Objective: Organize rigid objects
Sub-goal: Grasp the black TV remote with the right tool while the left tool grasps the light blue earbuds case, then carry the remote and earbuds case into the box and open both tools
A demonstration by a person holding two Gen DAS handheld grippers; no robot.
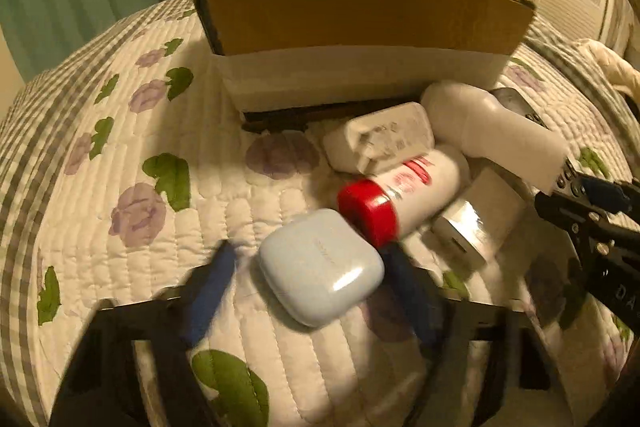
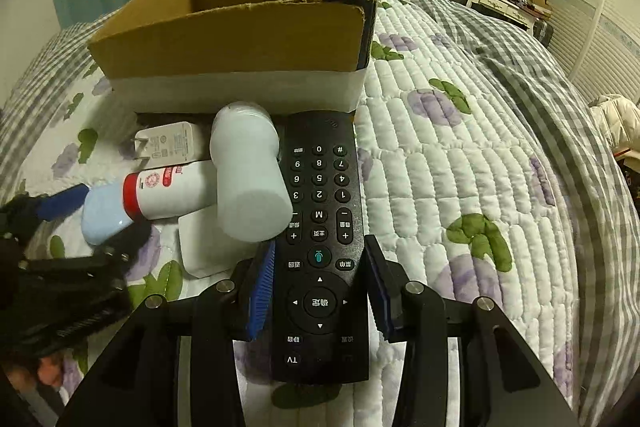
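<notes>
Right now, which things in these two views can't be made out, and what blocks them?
- Cardboard box floor: both views, hidden by its near wall.
- Left gripper: left wrist view, fingers motion-blurred; contact with the blue earbud case unclear.
- Remote: right wrist view, grip unclear; left wrist view, mostly hidden by the white cylinder.
- Bottle label: blurred.

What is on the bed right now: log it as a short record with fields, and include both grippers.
surface: quilted floral bedspread
container: open cardboard box, inside not visible
left gripper: open, fingers either side of pale blue rounded earbud case
right gripper: open, fingers flanking black TV remote control
pile by box: white bottle with red cap, white plug charger, white cylindrical device
</notes>
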